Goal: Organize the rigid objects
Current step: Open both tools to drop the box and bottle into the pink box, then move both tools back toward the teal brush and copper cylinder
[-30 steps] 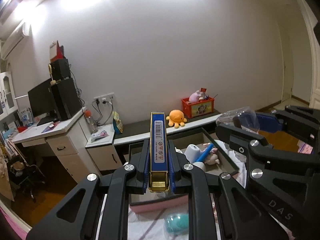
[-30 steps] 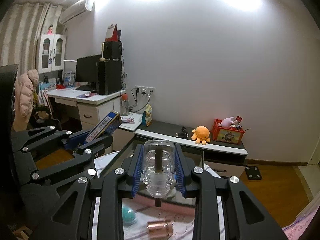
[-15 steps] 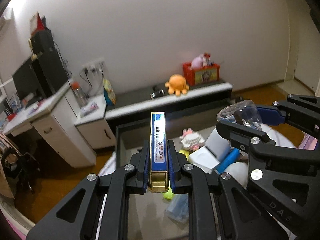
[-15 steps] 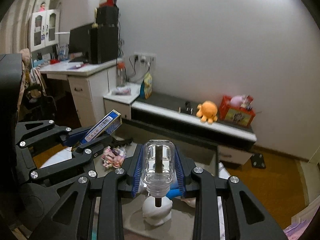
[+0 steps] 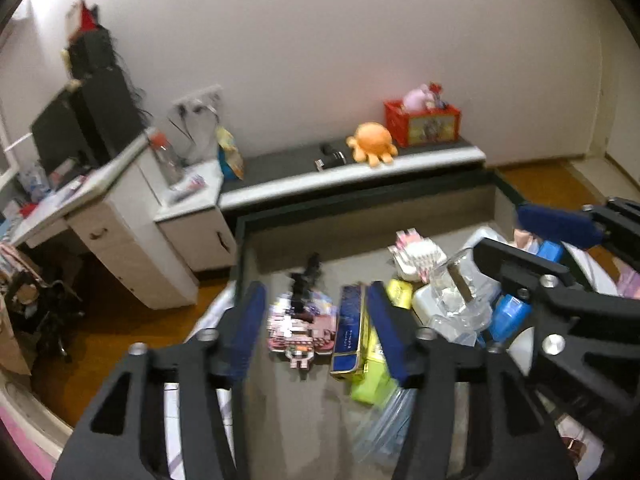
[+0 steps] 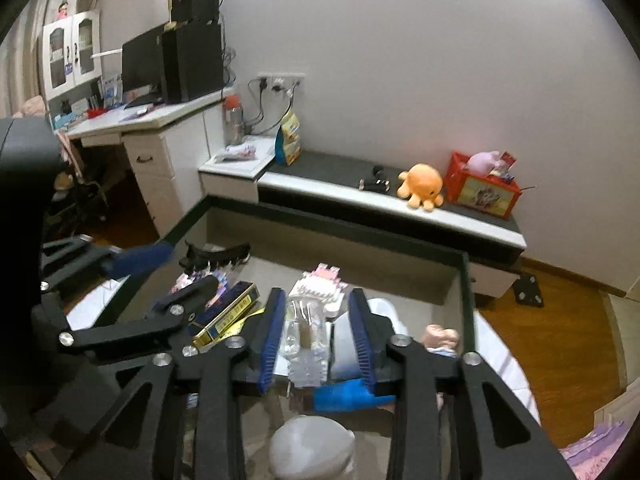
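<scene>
The left tool hangs over a dark-rimmed storage box, its blue pads spreading apart. The blue and gold carton lies between them but free of both pads, resting tilted in the box against a yellow-green packet, with a pink printed toy pack just beside it on the left.

The right tool is alongside over the same box, and its jaws are opening as well. The clear plastic bottle sits in the gap with space showing on either side, atop a white container and near a blue tube. A white rounded object lies nearer the camera, and a pink-and-white block toy lies farther in.

Beyond the box, a low shelf along the wall carries an orange octopus plush and a red crate. At far left stands a desk with a monitor.
</scene>
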{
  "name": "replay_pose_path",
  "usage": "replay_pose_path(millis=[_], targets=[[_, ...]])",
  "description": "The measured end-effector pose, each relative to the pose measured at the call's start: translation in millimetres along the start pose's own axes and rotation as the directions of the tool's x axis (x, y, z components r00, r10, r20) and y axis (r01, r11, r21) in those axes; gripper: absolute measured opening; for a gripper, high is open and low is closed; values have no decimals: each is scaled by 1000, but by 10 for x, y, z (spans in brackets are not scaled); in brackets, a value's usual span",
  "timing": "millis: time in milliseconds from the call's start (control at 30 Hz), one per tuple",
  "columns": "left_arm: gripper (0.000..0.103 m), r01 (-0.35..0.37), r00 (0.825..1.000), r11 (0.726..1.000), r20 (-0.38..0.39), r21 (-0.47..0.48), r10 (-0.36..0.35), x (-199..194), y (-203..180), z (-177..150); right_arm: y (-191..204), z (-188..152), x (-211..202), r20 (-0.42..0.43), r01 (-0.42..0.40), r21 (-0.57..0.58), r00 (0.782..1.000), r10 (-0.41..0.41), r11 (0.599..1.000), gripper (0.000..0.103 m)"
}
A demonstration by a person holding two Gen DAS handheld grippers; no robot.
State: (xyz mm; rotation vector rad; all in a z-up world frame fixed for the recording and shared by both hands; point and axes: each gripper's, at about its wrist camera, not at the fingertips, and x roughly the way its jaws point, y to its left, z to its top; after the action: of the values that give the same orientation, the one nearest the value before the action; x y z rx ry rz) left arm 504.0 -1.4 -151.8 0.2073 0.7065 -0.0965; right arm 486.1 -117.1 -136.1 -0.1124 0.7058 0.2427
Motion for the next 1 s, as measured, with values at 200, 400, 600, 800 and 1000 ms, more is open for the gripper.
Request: replay_pose_path(millis=[200,400,600,800,1000], targets=[[91,-28,990,998,133,-58,36,-707,136,-70,-32,18,-568,106,22,35,994,-26,999,83],[101,-30,960,997,276,-72,49,-1542,91,-393,94,-176,-1302,194,22,24,981,-26,999,97],[103,-20,915,996,399,-92,55,-2251,-20,-899,268,-642,-2048,296,34,23,954,-39,999,103],[103,-16,902,999,431,-34,29,-2718,-252,-1322,457,-1071,-2560,369,74,20,926,-77,997,103],[103,-116,879,992,471,48,80,-3045,-547,-1559,579,-1337,-2831,401,107,23,910,-107,994,103]])
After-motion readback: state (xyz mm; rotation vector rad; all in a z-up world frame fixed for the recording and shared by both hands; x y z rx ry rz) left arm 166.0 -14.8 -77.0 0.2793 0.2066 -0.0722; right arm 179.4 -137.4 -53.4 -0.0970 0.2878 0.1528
